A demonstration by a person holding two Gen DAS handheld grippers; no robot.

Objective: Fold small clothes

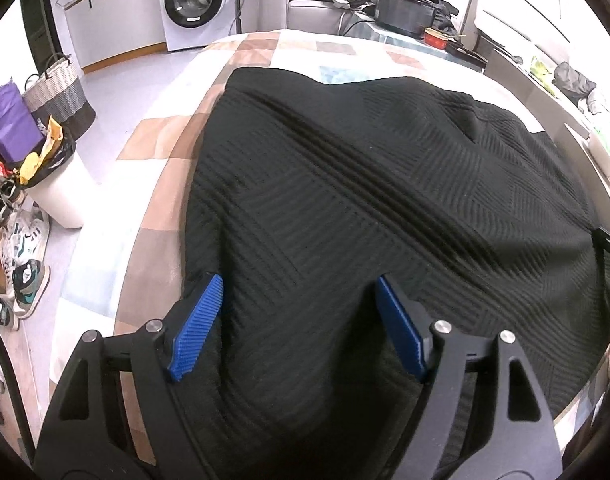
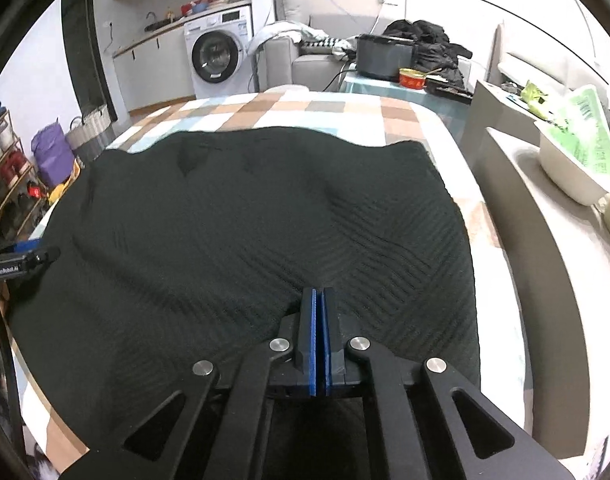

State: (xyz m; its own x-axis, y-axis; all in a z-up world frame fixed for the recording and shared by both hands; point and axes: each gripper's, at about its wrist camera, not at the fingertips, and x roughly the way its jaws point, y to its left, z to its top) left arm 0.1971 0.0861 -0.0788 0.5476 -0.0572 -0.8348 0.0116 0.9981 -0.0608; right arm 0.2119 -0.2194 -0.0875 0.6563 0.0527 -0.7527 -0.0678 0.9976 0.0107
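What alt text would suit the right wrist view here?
The right hand-held gripper is shut, blue pads together, at the near edge of a black ribbed garment spread over a checked cloth; a washing machine stands behind.

Black ribbed garment, checked cloth

Your left wrist camera looked steeply down, close over the black garment; your right one did likewise. Both shared the checkered table and washing machine beyond.
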